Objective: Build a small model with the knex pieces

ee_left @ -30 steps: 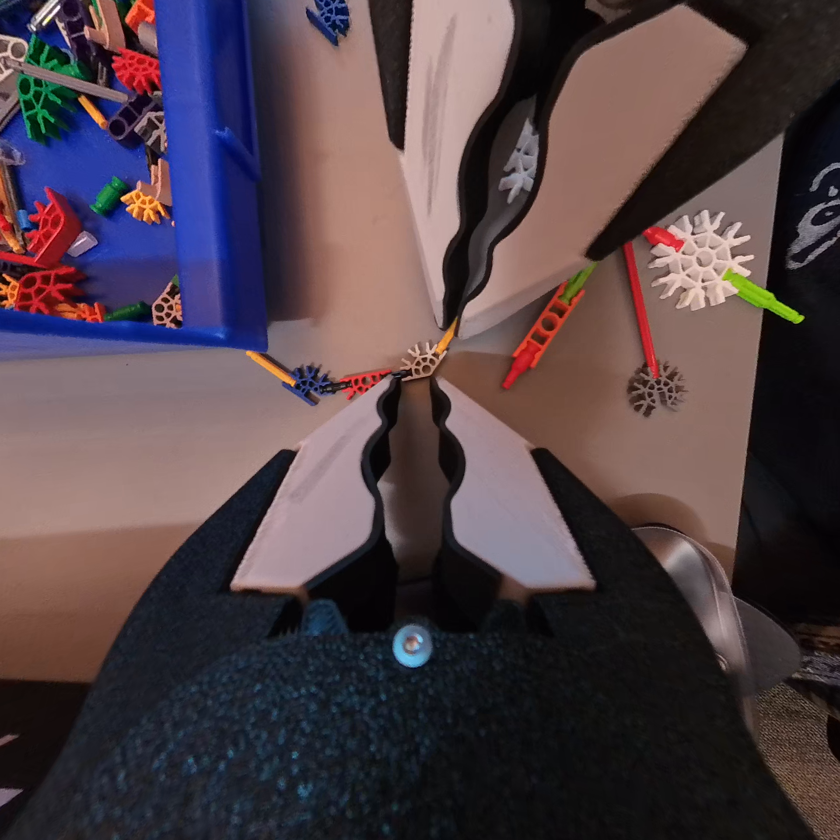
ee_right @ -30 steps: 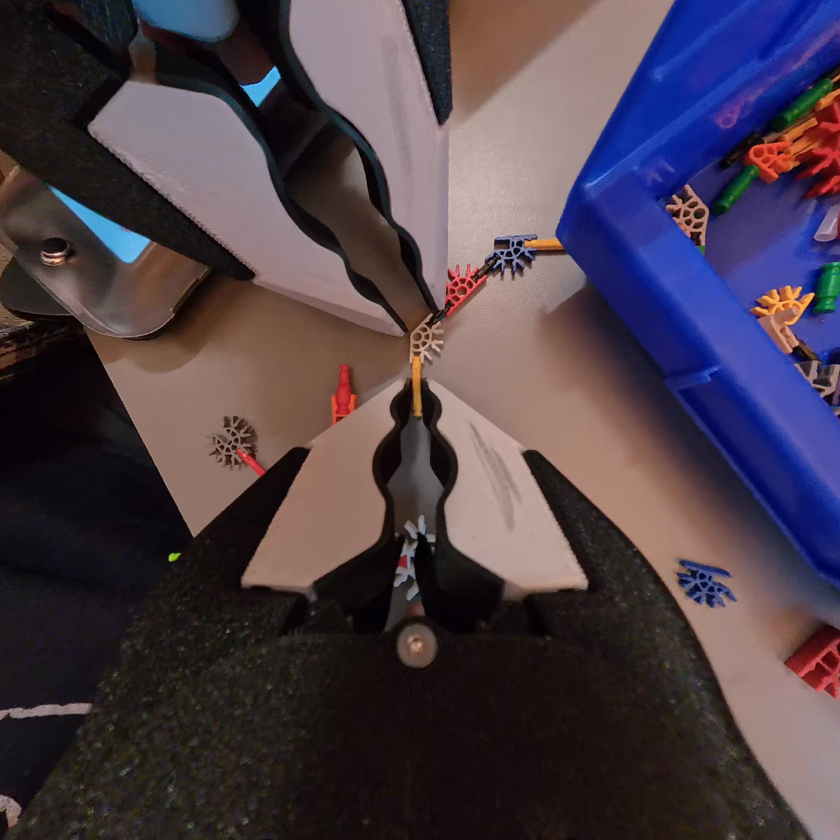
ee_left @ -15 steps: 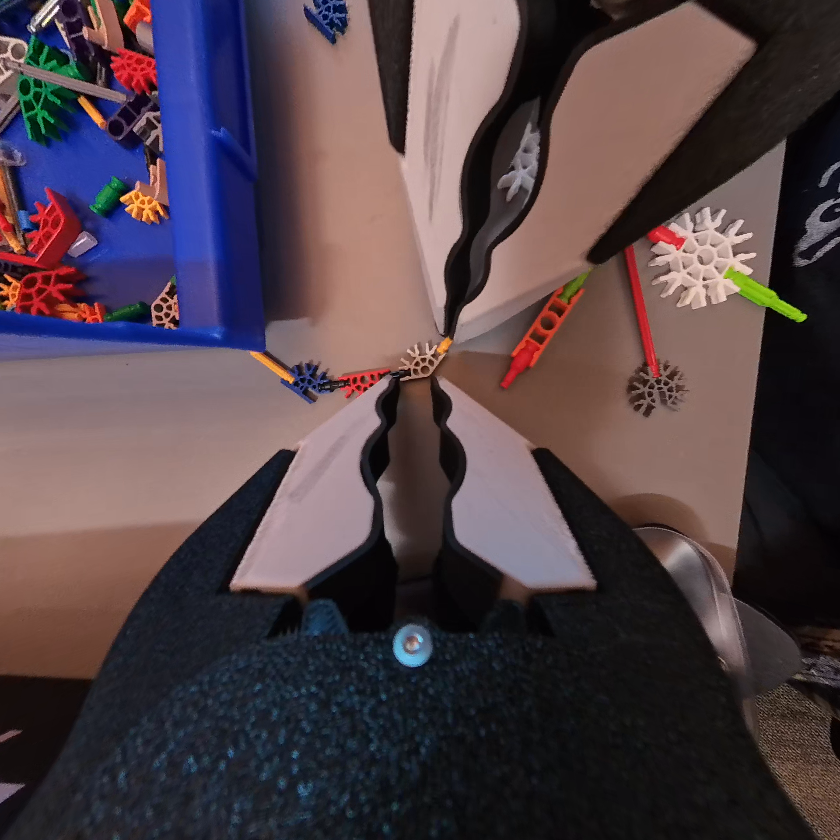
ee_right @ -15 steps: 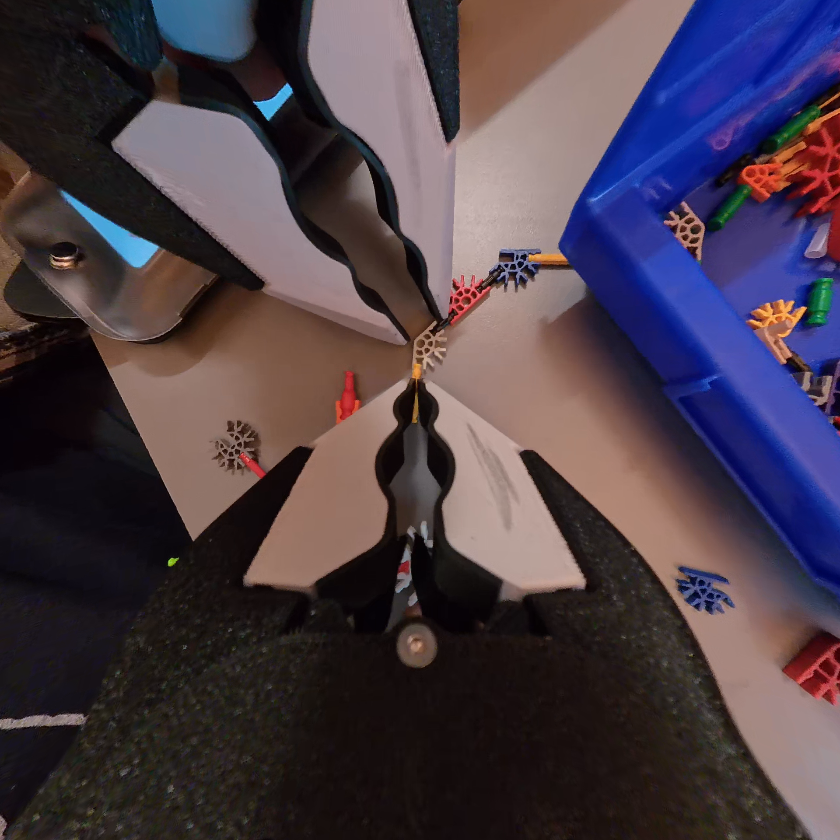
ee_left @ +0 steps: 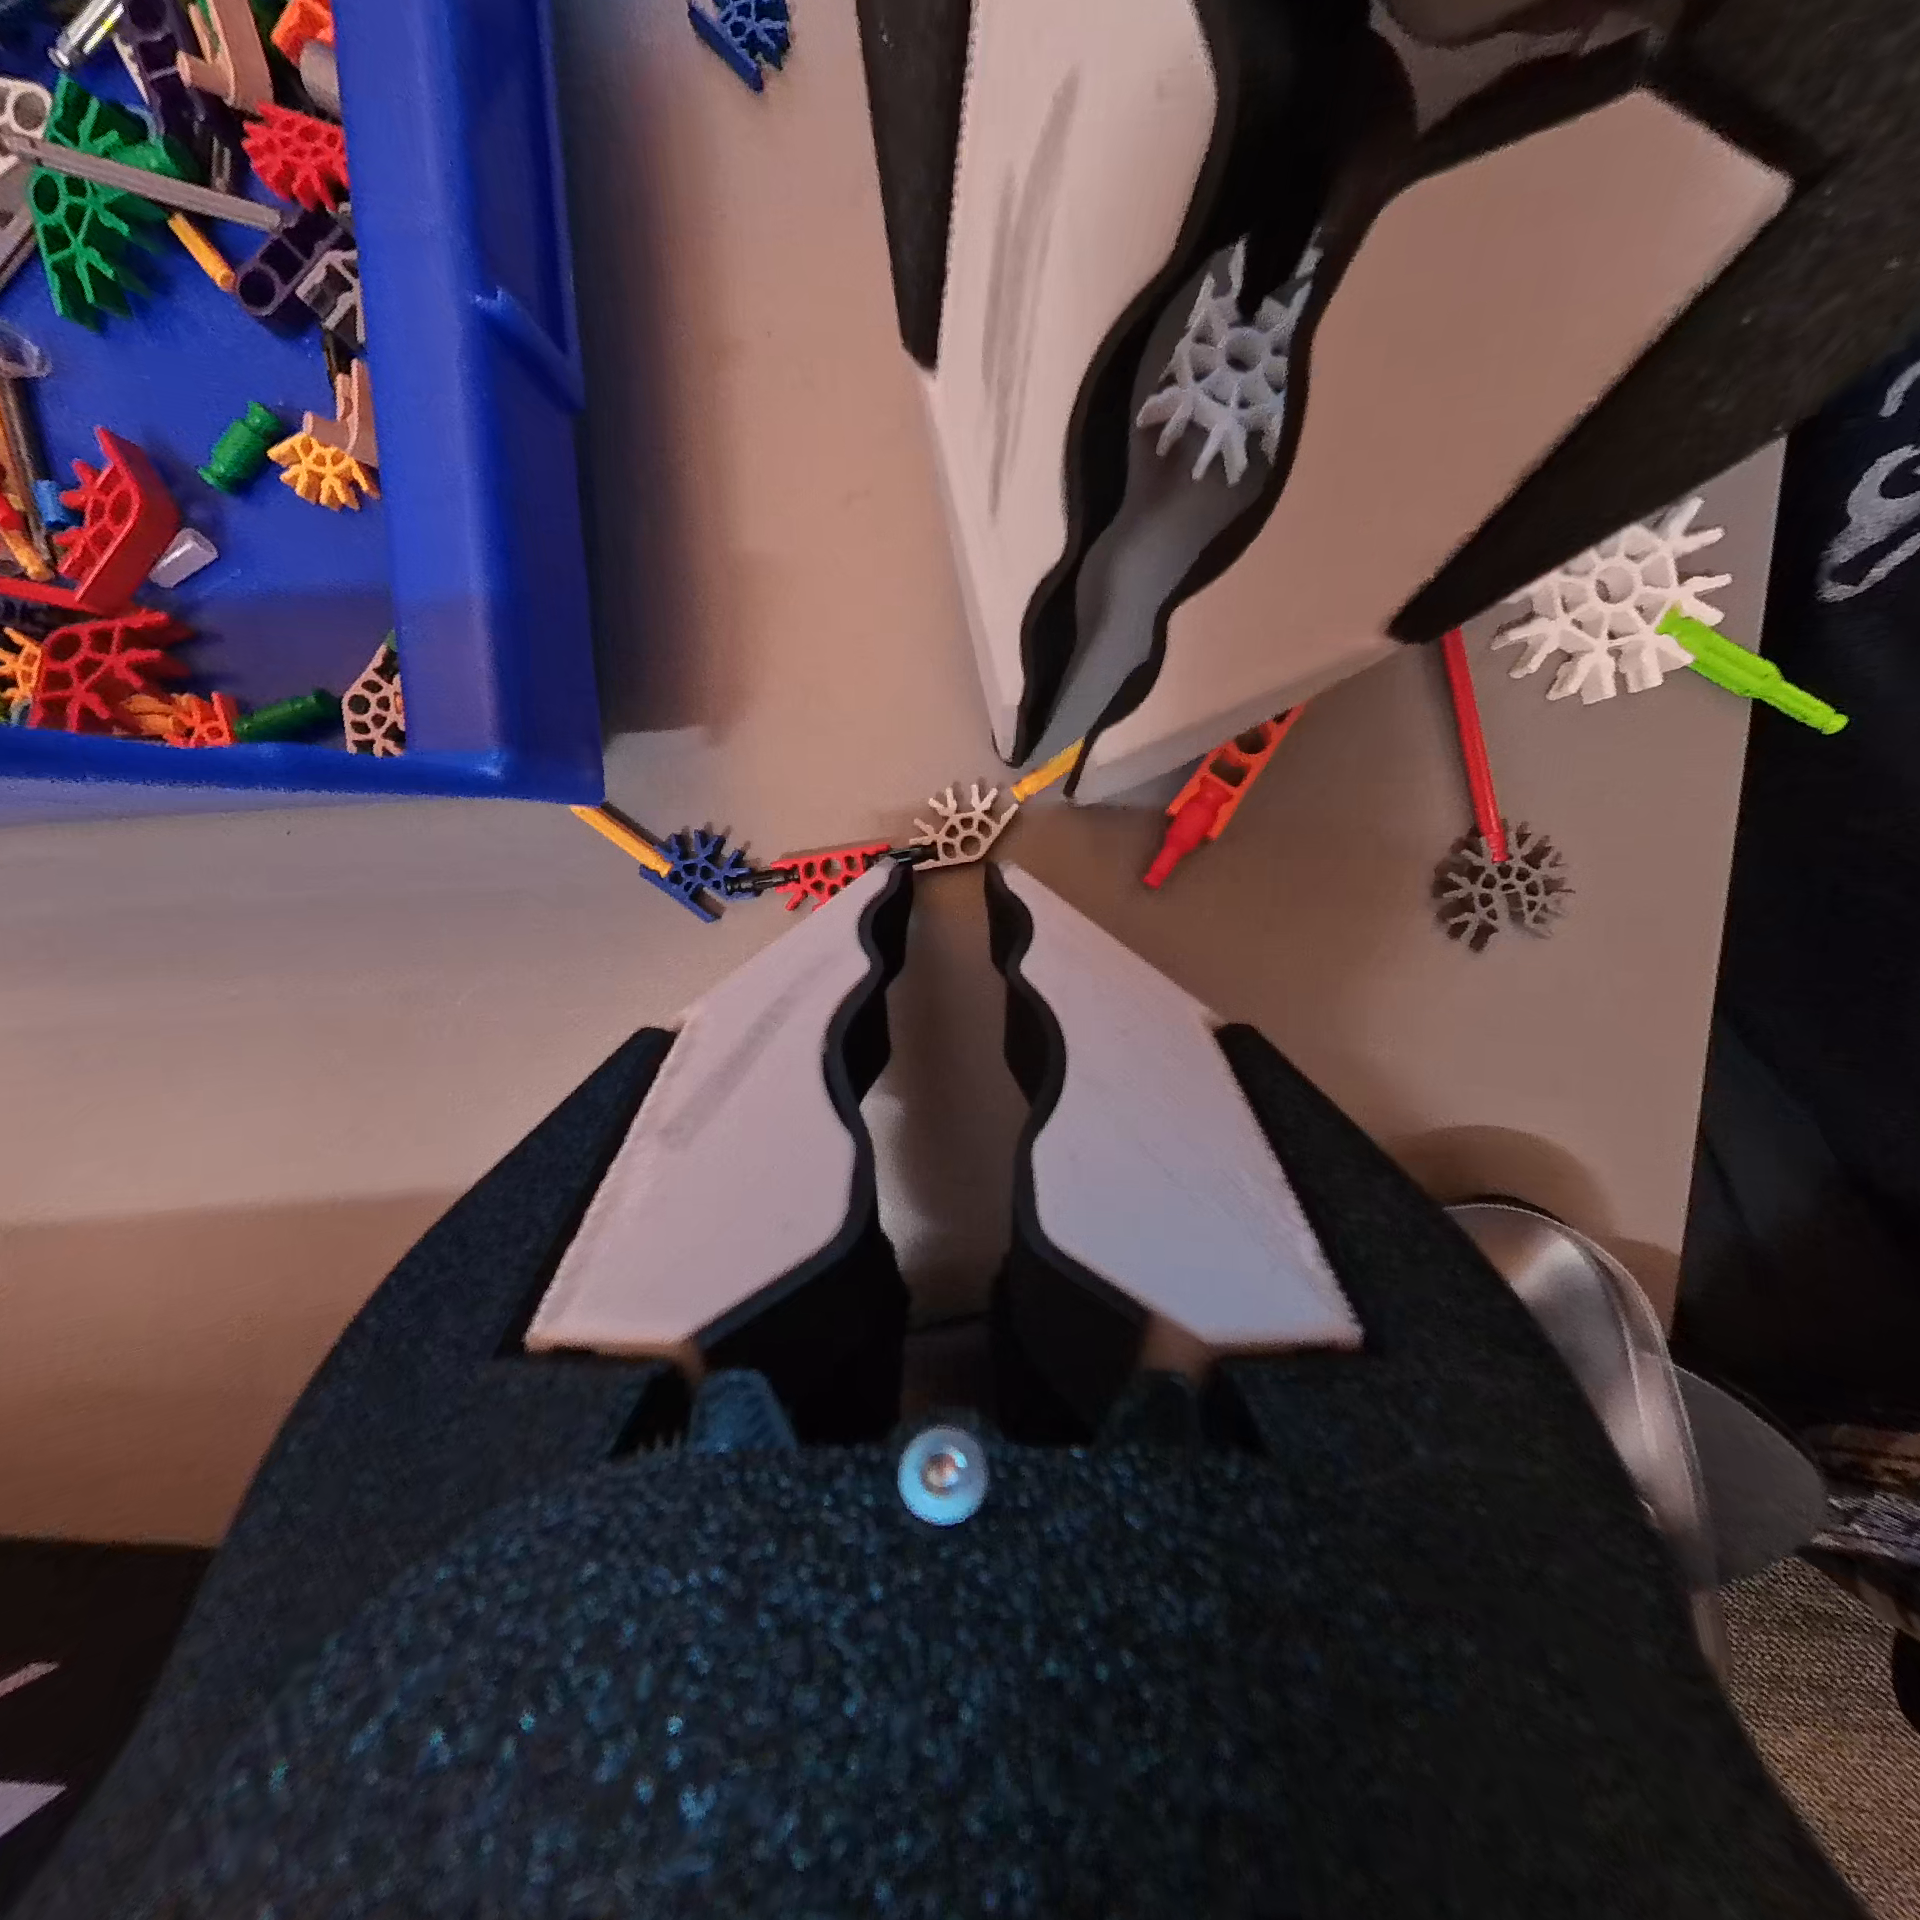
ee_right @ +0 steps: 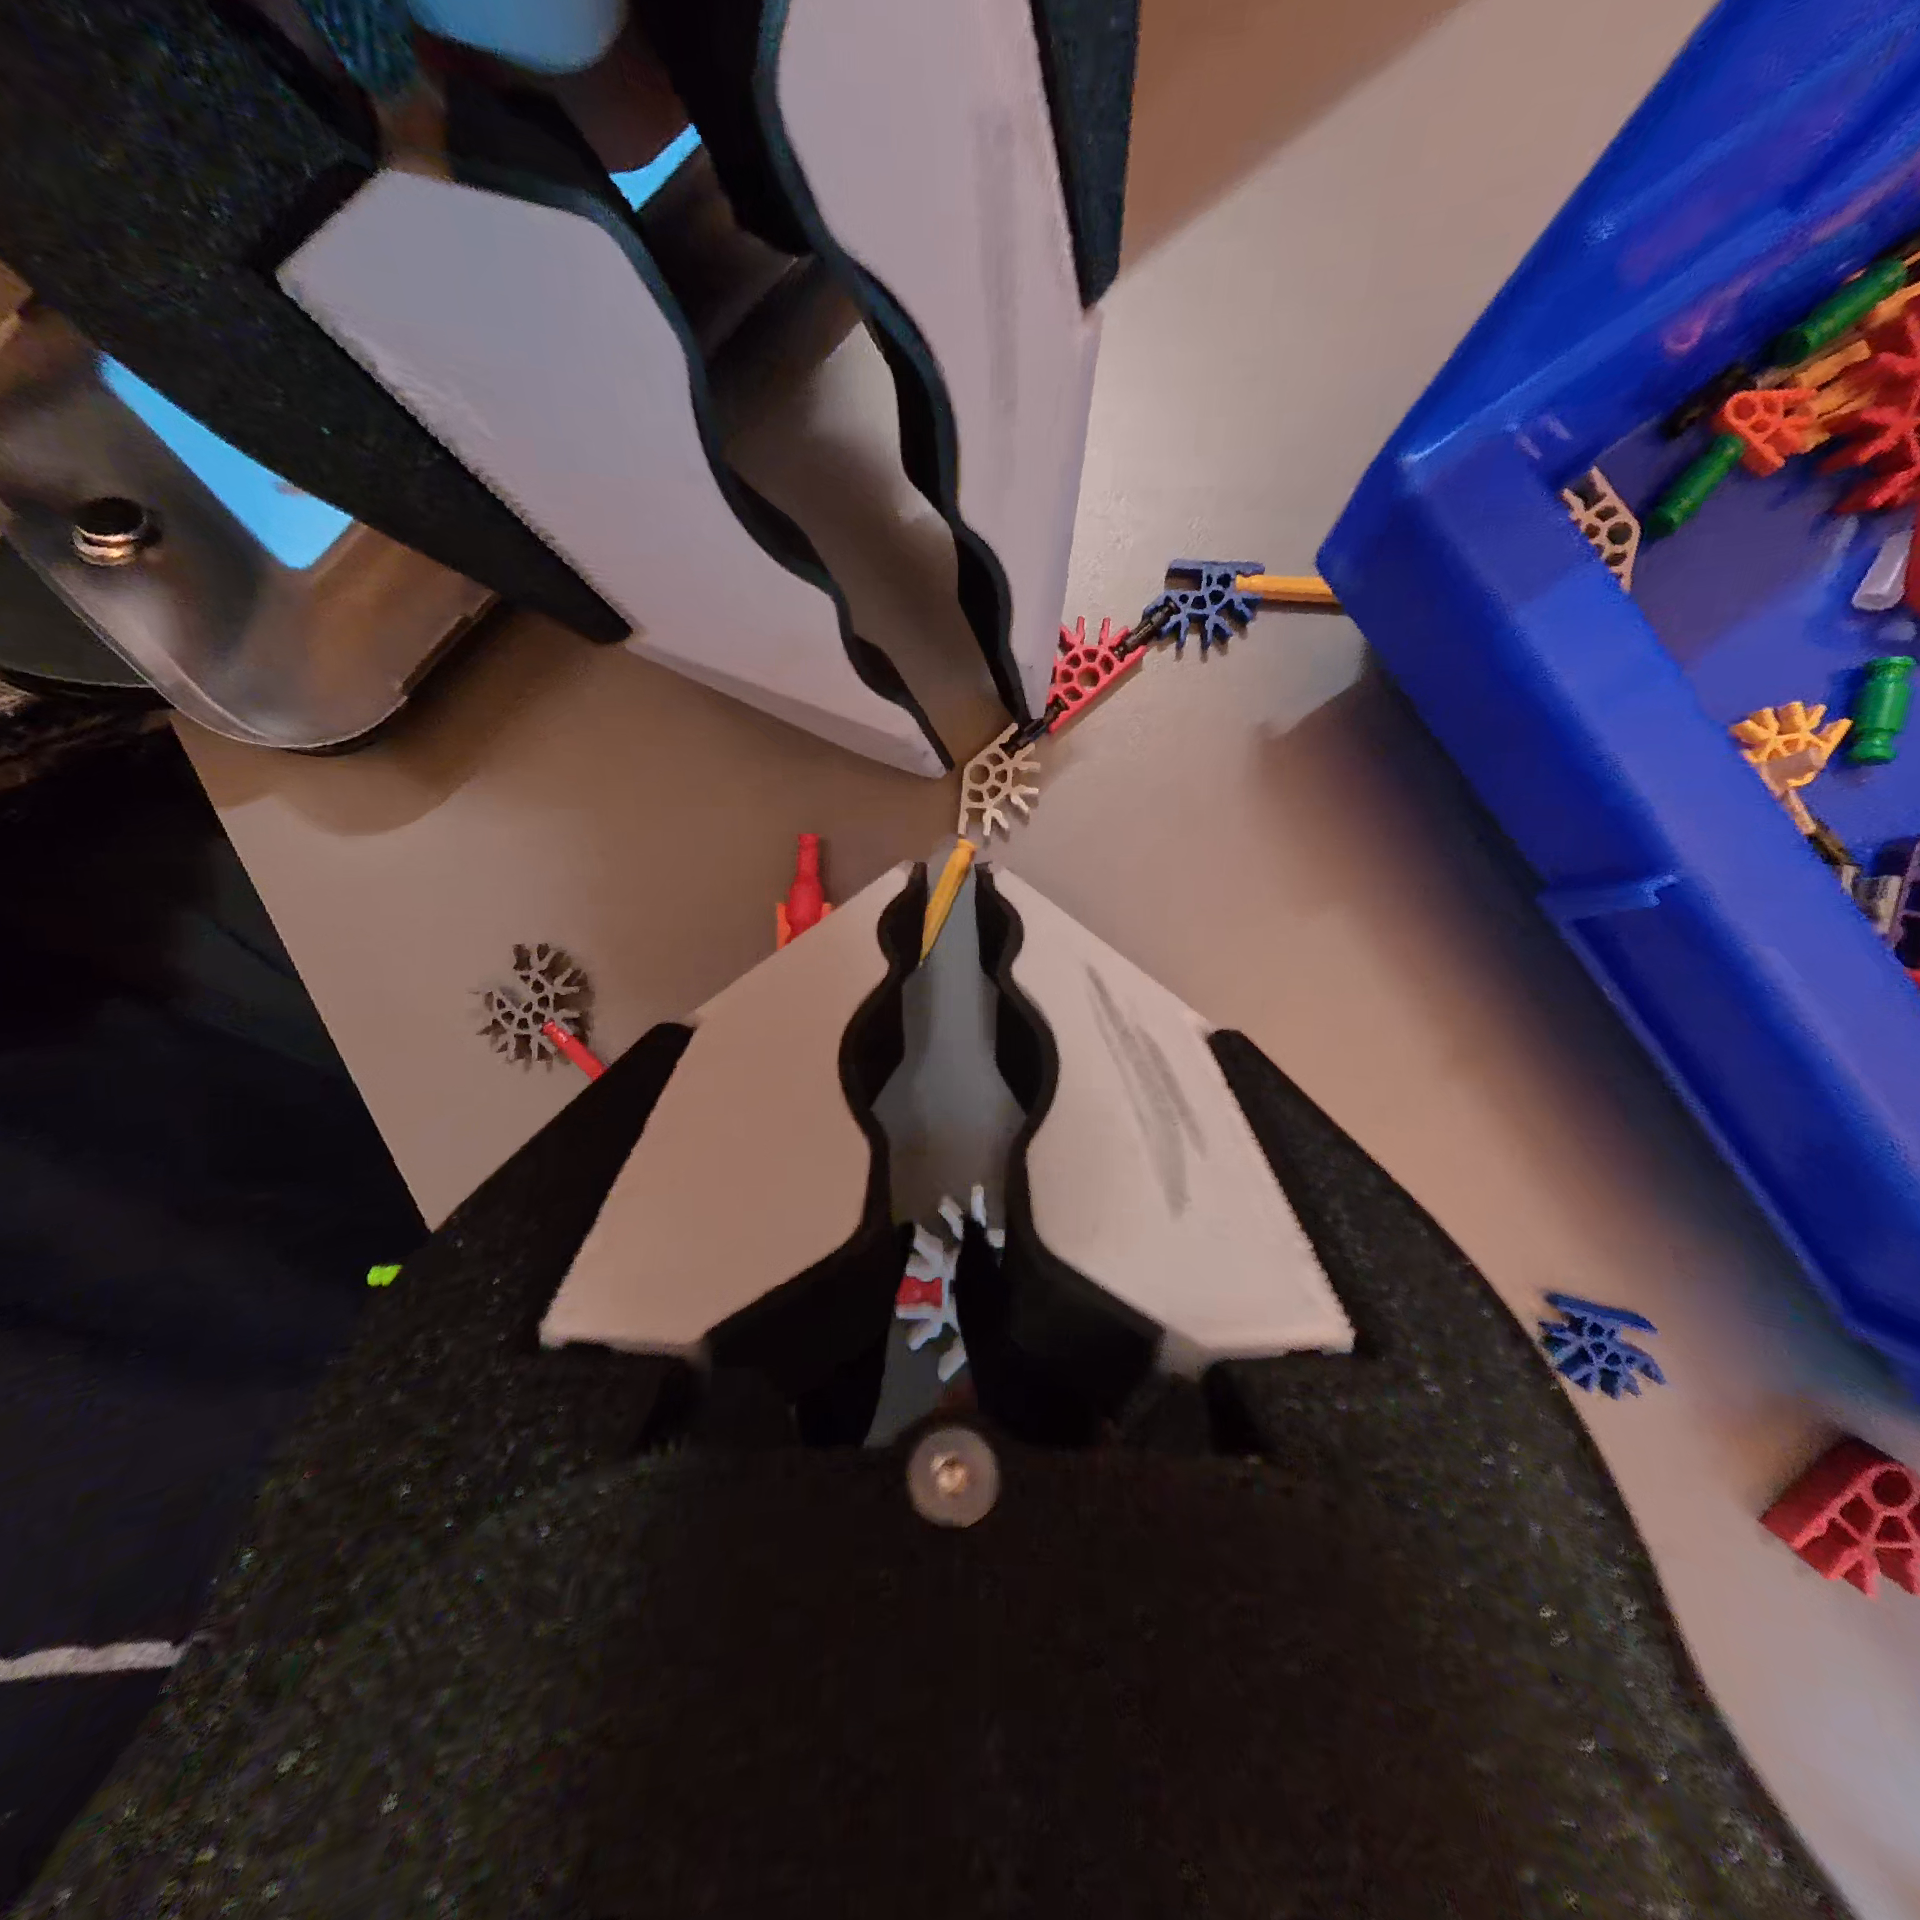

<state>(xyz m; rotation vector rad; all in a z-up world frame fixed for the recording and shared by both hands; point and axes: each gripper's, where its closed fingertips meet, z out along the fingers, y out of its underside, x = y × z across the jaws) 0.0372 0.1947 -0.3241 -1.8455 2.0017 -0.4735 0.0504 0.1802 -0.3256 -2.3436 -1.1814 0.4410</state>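
A chain of small toy pieces lies on the tan table: a yellow rod, a blue connector [ee_left: 701, 862], a red connector [ee_left: 831, 873] and a tan connector [ee_left: 961, 826], joined by short black rods. My left gripper [ee_left: 943, 878] has its jaws narrowly apart and pinches the hub end of the tan connector [ee_right: 995, 784]. It shows from the front in the right wrist view [ee_right: 987, 743]. My right gripper [ee_right: 949, 883] faces it with its jaws a little apart. A short yellow rod [ee_right: 943, 902] lies tilted and loose between them, its tip at the tan connector. The right gripper also shows in the left wrist view [ee_left: 1047, 764].
A blue bin [ee_left: 468, 416] holding several toy pieces stands beside the chain, also in the right wrist view [ee_right: 1558, 779]. Loose on the table are an orange rod [ee_left: 1216, 800], a grey connector [ee_left: 1501, 883] on a red rod, and a white snowflake connector [ee_left: 1605, 613]. The table edge [ee_left: 1766, 831] is close. The tips of both grippers are at nearly the same place.
My right gripper's jaws have opened a little and the yellow rod now sits tilted between them. My left gripper and the chain have stayed put.
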